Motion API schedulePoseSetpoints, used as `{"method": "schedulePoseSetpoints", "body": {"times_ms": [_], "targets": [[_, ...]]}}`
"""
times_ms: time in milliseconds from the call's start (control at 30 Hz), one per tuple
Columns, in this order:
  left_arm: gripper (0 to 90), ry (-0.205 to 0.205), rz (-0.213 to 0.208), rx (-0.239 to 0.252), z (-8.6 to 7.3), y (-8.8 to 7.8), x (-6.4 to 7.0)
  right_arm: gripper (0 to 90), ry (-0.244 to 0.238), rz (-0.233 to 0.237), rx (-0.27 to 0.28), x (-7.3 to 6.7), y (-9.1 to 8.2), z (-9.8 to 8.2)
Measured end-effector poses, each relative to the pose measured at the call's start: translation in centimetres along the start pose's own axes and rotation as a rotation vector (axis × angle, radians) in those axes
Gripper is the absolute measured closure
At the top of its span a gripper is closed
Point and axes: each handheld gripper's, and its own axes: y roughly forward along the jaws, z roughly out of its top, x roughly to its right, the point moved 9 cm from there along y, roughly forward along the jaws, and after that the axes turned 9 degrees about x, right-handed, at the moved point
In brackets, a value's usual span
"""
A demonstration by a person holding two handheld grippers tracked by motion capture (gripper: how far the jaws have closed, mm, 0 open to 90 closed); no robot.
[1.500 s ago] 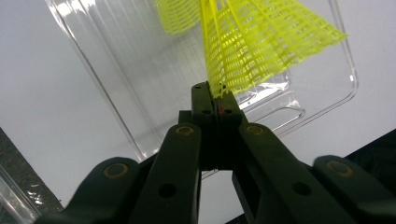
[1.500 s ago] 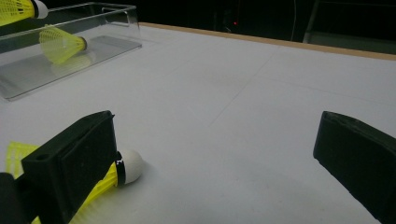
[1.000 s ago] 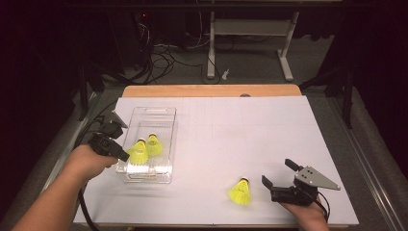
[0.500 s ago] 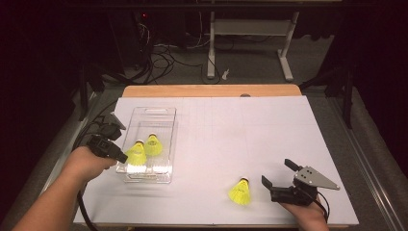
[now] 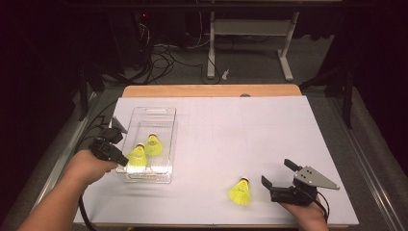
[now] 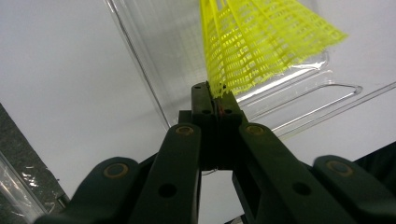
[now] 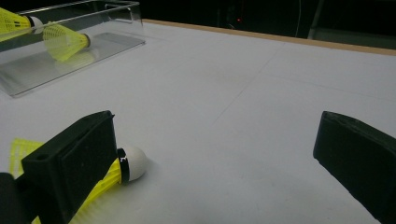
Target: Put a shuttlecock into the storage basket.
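clear tray (image 5: 161, 111) walls at left, loose shuttlecock (image 5: 240, 192) near right, open table (image 5: 250, 130) between

Yellow shuttlecocks: three in all. Two sit within the clear plastic tray (image 5: 159, 113) — one shuttlecock nearer the person (image 5: 137, 156), the second shuttlecock just beyond it (image 5: 153, 145). A third shuttlecock (image 5: 240, 191) lies alone on the white table (image 5: 240, 134), outside the tray. Clear trays: one. Hand-held grippers: two, the left gripper (image 5: 109, 148) beside the tray and the right gripper (image 5: 280, 178) near the lone shuttlecock, each with two black jaws. Hands on them: two. Grey three-cornered plates on the grippers: one plainly seen, on the right gripper. Tables: one white-topped, with one wooden strip along its far edge.
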Motion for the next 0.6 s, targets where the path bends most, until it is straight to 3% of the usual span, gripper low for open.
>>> {"method": "schedulePoseSetpoints", "body": {"times_ms": [600], "targets": [[90.0,-0.012,0.011,-0.028,-0.68,1.08,-0.26,0.2,0.001,0.003,-0.001,-0.04,0.01,-0.03]]}}
